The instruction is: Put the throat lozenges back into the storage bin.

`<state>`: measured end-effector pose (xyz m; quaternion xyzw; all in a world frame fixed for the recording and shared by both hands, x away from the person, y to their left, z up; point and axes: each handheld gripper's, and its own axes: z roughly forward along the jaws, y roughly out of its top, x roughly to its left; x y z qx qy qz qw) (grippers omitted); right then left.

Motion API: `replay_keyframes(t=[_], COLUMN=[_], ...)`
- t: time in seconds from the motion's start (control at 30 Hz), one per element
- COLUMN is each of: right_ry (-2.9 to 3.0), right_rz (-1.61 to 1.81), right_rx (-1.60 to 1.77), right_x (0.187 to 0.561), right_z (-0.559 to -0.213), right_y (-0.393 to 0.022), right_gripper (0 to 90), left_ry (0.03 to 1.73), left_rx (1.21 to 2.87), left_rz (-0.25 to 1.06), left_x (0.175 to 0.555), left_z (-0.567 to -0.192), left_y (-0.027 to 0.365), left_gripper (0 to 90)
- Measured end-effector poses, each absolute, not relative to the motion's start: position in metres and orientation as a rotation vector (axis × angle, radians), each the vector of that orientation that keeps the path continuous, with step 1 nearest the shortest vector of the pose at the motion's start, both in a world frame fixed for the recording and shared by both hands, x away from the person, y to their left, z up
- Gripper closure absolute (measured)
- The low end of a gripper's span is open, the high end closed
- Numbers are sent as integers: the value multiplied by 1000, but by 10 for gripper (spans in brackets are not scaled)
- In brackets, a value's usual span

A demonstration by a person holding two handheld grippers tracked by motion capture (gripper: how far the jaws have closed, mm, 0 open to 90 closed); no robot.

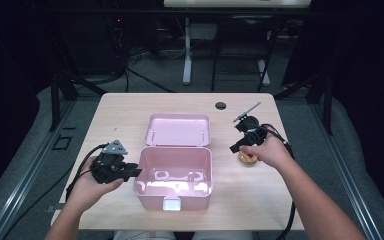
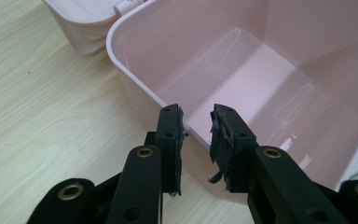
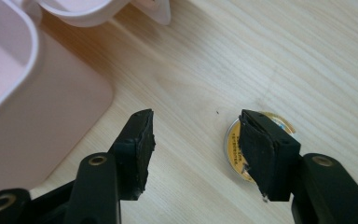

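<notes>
Right gripper (image 3: 193, 154) low over the table (image 3: 270, 51), jaws spread with nothing between them; small round yellow-and-gold tin (image 3: 233, 149) flat on the wood at lower right of the right gripper view, half hidden under the right-hand jaw rather than centred in the gap; in the high view, same tin (image 1: 247, 159) just right of centre, tucked below the right hand (image 1: 267, 152), near but clear of the pink box (image 1: 174, 176)

Left gripper (image 2: 196, 135) spread too, straddling the box wall (image 2: 135, 79) at mid-frame, pads seemingly not pressing; open lid (image 1: 178, 130) flat behind the box

Likely trouble: off-centre approach, so closing now probably means one jaw landing on top of the tin, pushing or flipping it instead of pinching; low, smooth tin hard to catch by the rim, prone to skating across the wood; loose straddle on the wall perhaps too weak to steady the box against a knock
</notes>
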<state>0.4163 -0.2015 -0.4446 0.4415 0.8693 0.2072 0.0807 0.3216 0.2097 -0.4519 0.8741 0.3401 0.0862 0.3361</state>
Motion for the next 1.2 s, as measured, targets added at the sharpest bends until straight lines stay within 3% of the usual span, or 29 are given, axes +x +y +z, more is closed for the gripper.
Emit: replay_keyframes(t=[1.2], right_ry=[2557], right_rz=[420], right_rx=[1627], right_x=[448], right_z=[-487], right_y=[-240], right_gripper=[258], left_ry=[886], left_rx=[2278], left_rz=[220], left_x=[322], left_z=[-452], left_y=[210], left_gripper=[724])
